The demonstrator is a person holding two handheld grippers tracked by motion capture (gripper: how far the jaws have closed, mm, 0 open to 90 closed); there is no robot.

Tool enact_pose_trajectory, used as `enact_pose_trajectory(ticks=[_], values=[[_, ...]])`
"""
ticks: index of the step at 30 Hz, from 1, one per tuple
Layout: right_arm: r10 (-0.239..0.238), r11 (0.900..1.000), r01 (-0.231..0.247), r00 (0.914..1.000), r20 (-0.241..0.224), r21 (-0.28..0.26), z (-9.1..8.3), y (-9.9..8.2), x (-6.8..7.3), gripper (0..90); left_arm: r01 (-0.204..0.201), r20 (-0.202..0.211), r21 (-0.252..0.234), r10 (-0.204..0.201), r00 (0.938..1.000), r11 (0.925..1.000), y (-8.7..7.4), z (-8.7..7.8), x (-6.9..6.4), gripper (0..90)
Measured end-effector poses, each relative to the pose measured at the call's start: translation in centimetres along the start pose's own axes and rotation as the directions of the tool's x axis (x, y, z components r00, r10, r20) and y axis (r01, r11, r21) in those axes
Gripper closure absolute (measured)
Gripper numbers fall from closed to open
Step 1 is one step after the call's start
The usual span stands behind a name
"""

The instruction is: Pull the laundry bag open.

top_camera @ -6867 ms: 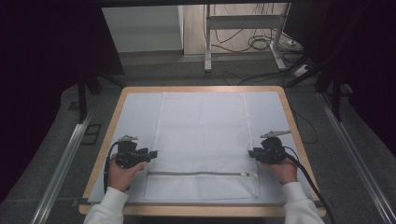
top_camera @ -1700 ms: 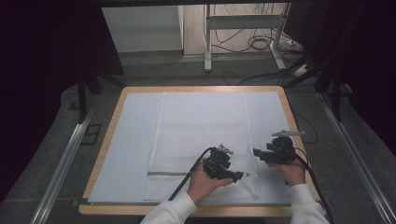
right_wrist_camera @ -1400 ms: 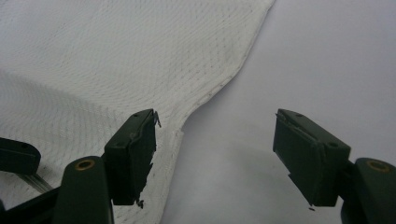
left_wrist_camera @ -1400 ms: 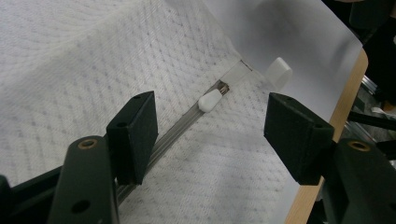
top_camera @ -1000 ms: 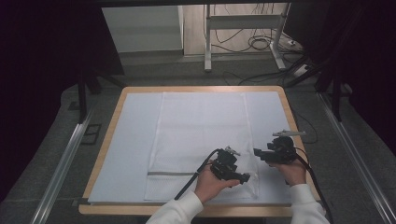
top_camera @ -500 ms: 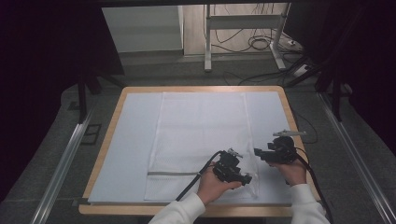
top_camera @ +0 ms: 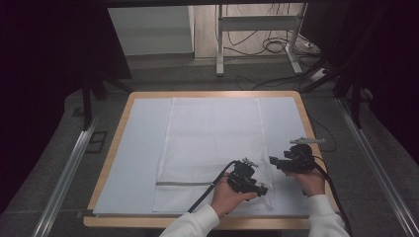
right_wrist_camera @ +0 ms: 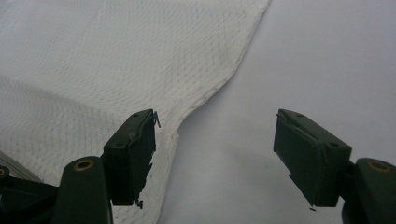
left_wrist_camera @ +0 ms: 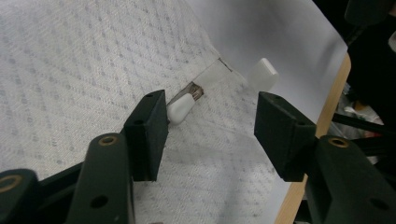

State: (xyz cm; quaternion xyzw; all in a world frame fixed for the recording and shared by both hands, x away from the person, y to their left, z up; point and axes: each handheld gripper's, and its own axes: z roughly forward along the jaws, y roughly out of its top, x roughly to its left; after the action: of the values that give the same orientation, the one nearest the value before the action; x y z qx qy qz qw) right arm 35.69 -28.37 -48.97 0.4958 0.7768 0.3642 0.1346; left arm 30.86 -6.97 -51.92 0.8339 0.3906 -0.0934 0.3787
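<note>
Left gripper (top_camera: 261, 189) hangs over the near right corner of the white mesh laundry bag (top_camera: 212, 143) on the table (top_camera: 113, 148); its jaws have just been closing, yet stand apart, the white zipper pull (left_wrist_camera: 180, 108) just beside one pad, ungripped. Right gripper (right_wrist_camera: 212, 156) gapes, empty, straddling the bag's edge. No writing is legible.

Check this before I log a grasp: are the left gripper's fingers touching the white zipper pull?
Apart. The left gripper view shows the zipper pull beyond the fingers, open, nothing between them.
</note>
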Motion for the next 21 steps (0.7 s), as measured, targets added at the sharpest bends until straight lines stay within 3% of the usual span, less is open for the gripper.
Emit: enact_pose_trajectory(ticks=[21], values=[[-0.003, 1.0, 0.003, 1.0, 0.004, -0.004, -0.01, 0.0, -0.08, 28.6, 0.004, 0.017, -0.01, -0.004, 0.9999, 0.9999, 0.42, 0.92, 0.17, 72.2]])
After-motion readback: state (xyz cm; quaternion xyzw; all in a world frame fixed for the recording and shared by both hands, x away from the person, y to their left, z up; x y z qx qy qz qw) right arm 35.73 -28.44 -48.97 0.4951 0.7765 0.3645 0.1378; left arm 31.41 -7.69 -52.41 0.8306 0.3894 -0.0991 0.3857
